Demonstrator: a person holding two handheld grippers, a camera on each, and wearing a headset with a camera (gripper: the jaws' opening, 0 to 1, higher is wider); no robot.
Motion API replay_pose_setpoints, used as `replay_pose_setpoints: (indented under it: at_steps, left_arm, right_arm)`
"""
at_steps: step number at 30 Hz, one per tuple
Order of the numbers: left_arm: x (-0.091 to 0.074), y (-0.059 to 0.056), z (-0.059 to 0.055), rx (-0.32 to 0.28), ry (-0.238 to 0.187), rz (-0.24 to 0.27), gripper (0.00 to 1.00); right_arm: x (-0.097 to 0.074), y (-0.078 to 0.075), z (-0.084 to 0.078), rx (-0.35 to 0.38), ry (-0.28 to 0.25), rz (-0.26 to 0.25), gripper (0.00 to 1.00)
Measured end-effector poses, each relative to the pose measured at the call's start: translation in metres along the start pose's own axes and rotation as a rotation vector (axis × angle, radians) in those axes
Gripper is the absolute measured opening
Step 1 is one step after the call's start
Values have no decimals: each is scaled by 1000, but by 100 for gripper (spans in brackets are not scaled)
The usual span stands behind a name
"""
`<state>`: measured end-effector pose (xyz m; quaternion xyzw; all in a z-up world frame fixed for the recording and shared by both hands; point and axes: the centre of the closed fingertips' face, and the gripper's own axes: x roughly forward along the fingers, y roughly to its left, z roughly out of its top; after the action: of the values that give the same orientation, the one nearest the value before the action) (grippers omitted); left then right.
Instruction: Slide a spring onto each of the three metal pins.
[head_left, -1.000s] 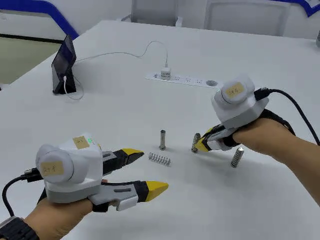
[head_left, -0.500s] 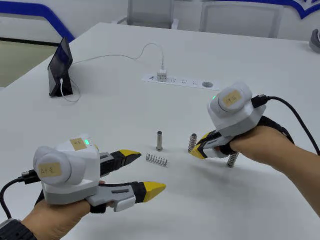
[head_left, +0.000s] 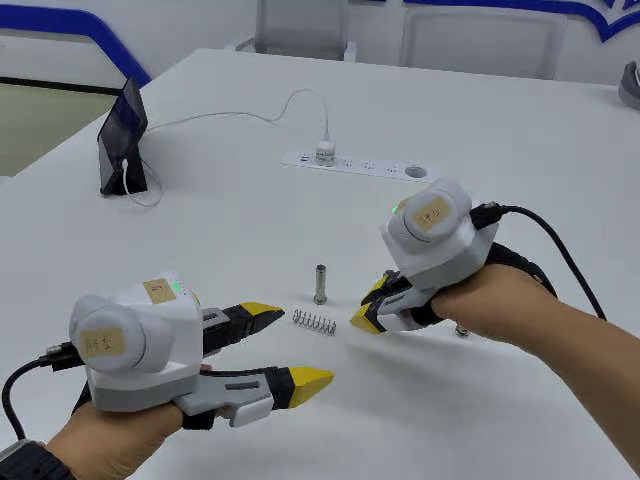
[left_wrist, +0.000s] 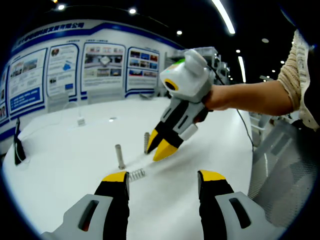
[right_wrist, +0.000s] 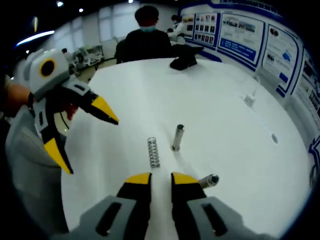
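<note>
The loose spring (right_wrist: 153, 151) lay flat on the white table (head_left: 230, 230), just ahead of the right gripper (right_wrist: 161, 179). That gripper's jaws were drawn close, with only a narrow gap between the tips and nothing in it. A bare pin (right_wrist: 177, 137) stood upright just beyond the spring, apart from it. In the head view the spring lay between the two grippers, nearer the right one. The left gripper (head_left: 285, 345) hovered on the near side, jaws spread wide and empty. In its own view the spring showed just past the tip of one jaw, clear of it.

A sprung pin (right_wrist: 209, 180) showed close beside one jaw in the right gripper view, its lower part cut off by that jaw. In the left gripper view a sprung pin (left_wrist: 146, 142) stood behind the right gripper's tips, partly covered. Whether it was the same one could not be told. In the head view the person's right hand (head_left: 490, 300) hid most of that spot. A power strip (head_left: 360, 165) and a tablet (head_left: 125, 135) on a stand sat well back.
</note>
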<state>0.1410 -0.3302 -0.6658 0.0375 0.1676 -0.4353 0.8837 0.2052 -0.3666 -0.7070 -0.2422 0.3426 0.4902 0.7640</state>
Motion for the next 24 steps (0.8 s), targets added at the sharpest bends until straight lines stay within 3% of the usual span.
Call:
replay_pose_setpoints:
  at_steps: [10,24]
  left_arm:
    - [0,0,-1,-2,4,-1,56]
    - [0,1,-2,-4,11,3,55]
  right_arm:
    - [18,11,6,-47,18,46,17]
    - [36,10,3,-48,44,79,17]
